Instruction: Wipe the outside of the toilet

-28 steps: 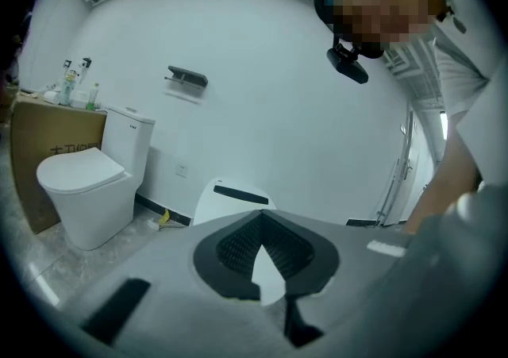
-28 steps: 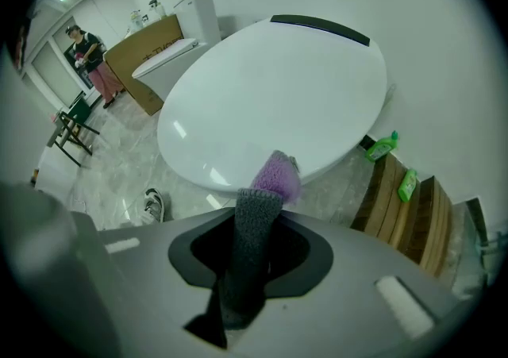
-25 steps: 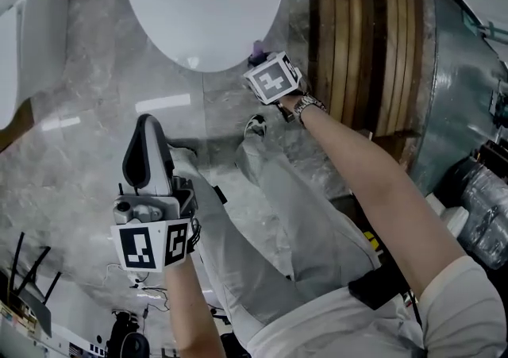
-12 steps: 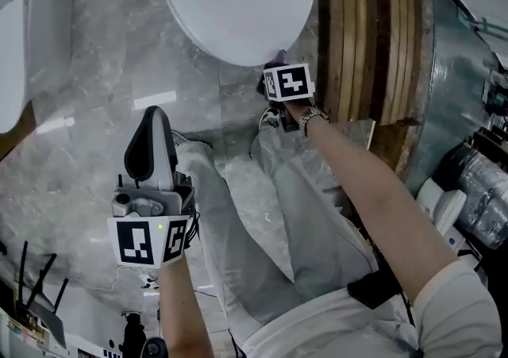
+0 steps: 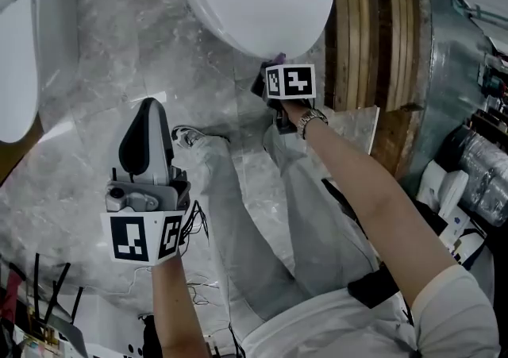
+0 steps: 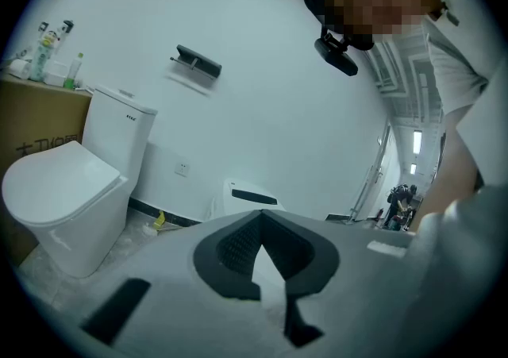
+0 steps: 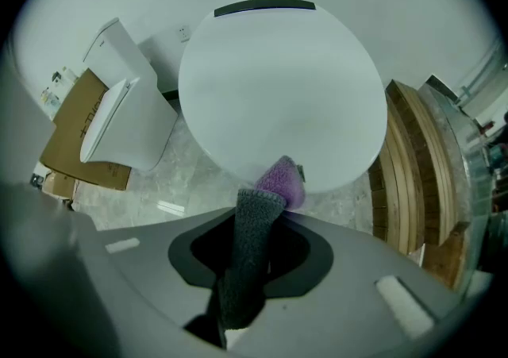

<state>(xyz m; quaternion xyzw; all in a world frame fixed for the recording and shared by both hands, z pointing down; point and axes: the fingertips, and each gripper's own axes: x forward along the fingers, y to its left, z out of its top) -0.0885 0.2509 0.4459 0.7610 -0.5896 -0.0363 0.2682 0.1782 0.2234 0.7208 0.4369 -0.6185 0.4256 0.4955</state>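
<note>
Grey left gripper [image 5: 148,114], right gripper [image 5: 271,69], marker cubes [image 5: 145,237]; wristwatch [image 5: 311,120], white shirt [image 5: 373,325], grey trousers [image 5: 262,221]

Bright even light, floor [image 5: 95,110] glare, fisheye vignette in both gripper views.

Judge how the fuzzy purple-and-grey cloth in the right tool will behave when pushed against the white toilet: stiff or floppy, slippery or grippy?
Probably floppy: the fuzzy purple-and-grey cloth stands up only where the right tool pinches it. Likely light, given its fluffy pile. Its tip should squash and drag, not skid, on the glossy white toilet lid.
</note>
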